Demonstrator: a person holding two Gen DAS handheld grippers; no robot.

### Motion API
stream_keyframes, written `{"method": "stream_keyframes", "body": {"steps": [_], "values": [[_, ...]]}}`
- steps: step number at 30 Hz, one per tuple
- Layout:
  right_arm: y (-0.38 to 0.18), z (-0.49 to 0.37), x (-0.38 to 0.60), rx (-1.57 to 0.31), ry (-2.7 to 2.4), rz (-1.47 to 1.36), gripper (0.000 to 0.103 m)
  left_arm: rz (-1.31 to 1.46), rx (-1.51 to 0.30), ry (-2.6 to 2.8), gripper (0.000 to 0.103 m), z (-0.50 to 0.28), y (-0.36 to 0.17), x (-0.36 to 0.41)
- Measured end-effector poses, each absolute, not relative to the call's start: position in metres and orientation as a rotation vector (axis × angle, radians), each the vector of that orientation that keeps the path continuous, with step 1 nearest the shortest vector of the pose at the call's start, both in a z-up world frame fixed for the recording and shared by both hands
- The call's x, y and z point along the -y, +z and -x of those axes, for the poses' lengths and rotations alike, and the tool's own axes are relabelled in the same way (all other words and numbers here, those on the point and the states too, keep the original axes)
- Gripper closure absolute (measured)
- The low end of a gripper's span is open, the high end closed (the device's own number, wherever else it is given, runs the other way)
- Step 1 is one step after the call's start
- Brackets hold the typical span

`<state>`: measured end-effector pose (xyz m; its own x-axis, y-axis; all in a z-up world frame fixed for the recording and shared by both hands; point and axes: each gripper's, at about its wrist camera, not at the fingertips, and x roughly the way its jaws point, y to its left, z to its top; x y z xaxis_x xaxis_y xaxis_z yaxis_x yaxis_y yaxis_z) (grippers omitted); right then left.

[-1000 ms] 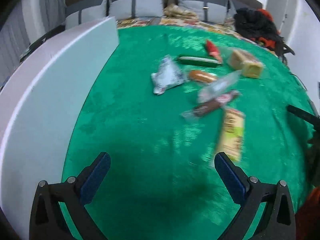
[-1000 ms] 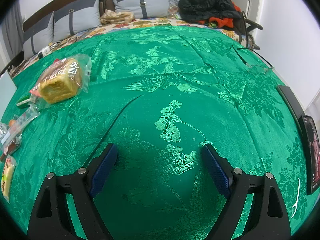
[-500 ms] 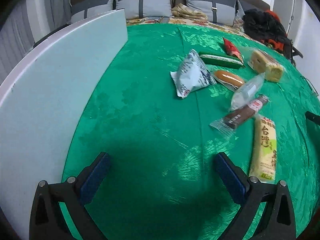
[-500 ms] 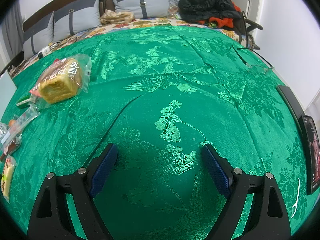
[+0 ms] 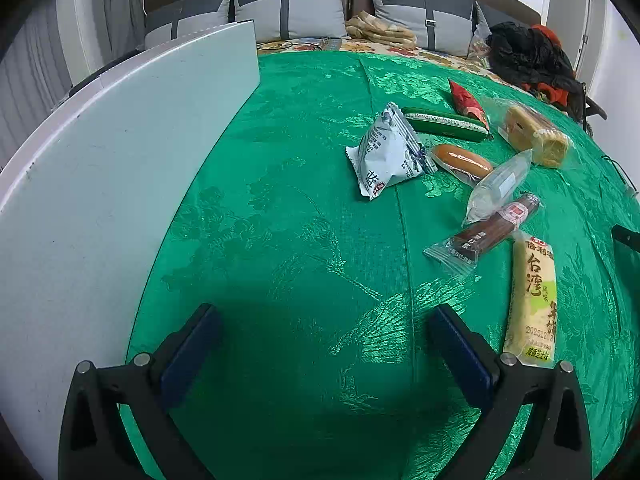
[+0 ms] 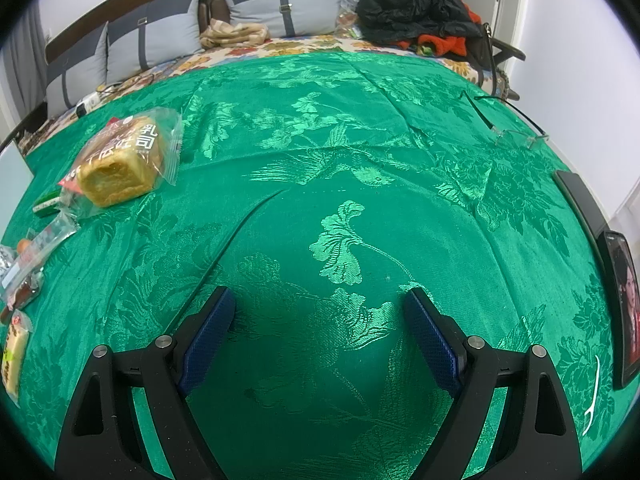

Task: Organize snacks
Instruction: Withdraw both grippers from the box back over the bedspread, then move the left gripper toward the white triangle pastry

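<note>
Left tool (image 5: 324,332) hangs over the green cloth (image 5: 280,240) with its blue pads spread wide, nothing between them. Right tool (image 6: 318,322) does the same, spread wide and empty above a bare patch of cloth.

Hard on the left side of the left view stands a big white board (image 5: 100,168), upright along the cloth's edge, walling off that side. Between the left tool and the snacks lies only open cloth.

Counting the snacks from the left view: eight. One white-and-blue packet (image 5: 386,154), one green stick pack (image 5: 444,124), one red pouch (image 5: 466,100), one wrapped bun (image 5: 462,159), one clear wrapper (image 5: 498,186), one dark brown bar (image 5: 492,230), one long yellow cake pack (image 5: 534,300) nearest the left tool's right finger, and one bagged toast loaf (image 5: 536,138) farthest right. They cluster close, several touching or overlapping.

Over in the right view, a pair of glasses (image 6: 516,134) and a phone (image 6: 622,308) sit on the cloth's right edge. Behind it all: grey cushions (image 6: 280,8) and one heap of black and red clothing (image 6: 416,12).
</note>
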<state>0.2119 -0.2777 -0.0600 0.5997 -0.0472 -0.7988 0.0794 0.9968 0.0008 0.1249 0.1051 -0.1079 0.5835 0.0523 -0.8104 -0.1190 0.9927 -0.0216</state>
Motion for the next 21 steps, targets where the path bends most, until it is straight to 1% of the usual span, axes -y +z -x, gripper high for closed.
{"method": "stream_keyframes", "body": {"steps": [21], "values": [[-0.0598, -0.2121, 0.2775, -0.926, -0.074, -0.037, 0.014, 0.076, -0.941, 0.100, 0.000, -0.1234, -0.1086, -0.1045]]}}
